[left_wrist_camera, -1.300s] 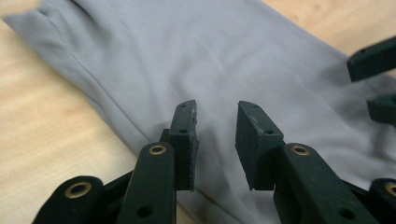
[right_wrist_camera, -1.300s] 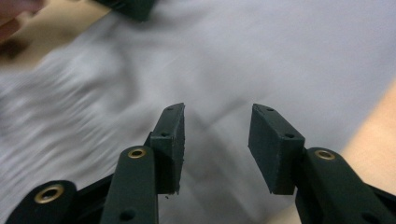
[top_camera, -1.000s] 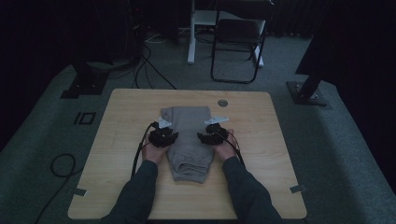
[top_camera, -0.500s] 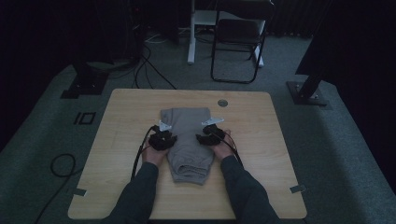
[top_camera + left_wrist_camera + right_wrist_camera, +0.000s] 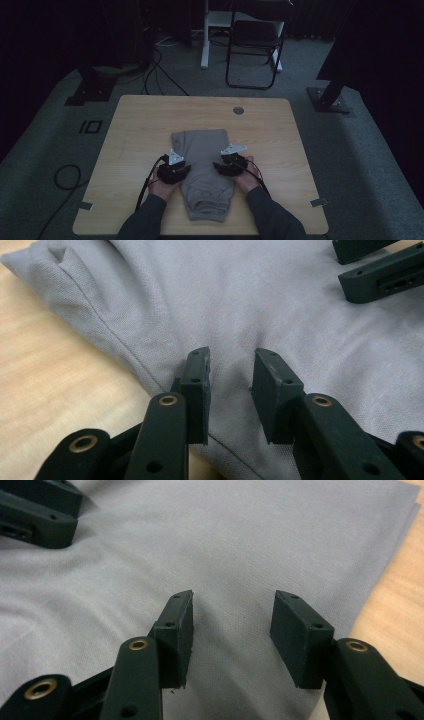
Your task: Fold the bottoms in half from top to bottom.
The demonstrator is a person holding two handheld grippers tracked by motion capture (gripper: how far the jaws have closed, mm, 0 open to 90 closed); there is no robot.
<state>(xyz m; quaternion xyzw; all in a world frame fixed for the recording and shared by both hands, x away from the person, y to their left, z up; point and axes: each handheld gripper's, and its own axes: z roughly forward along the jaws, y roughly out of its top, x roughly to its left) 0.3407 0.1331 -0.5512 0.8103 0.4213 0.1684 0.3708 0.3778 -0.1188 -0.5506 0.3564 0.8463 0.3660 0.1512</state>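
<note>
On the table (image 5: pixel 135 125), a folded grey garment (image 5: pixel 202 150) lies lengthwise near the middle, its rolled or bunched end toward the person and its flat squared end toward the far edge. It looks like a pair of trousers or shorts, though the dim high view does not let me say which. Both hands come in from the near edge, sleeves dark, each holding a black tool at the cloth's long sides. At the cloth's left edge sits the left gripper (image 5: pixel 176 167), just over the seam where fabric meets wood. Seen along its own jaws, the left gripper (image 5: pixel 231 377) has them parted with a narrow gap, tips low over the garment (image 5: pixel 250 300) close to its hem; its jaws have just been closing, with a little cloth lying under the gap, and nothing looks pinched between the pads. Bare table (image 5: pixel 45 365) shows to the left there. Across from it, the right gripper (image 5: pixel 227 162) rests at the cloth's right edge, roughly level with the other. Along its own jaws, the right gripper (image 5: pixel 232 625) stands parted wider, its tips low over smooth flat garment (image 5: pixel 240 540) with nothing gripped, and a strip of table (image 5: pixel 400 580) shows at the right. Beyond the table, on the grey floor, a chair (image 5: pixel 252 45) stands well apart from the work.
</note>
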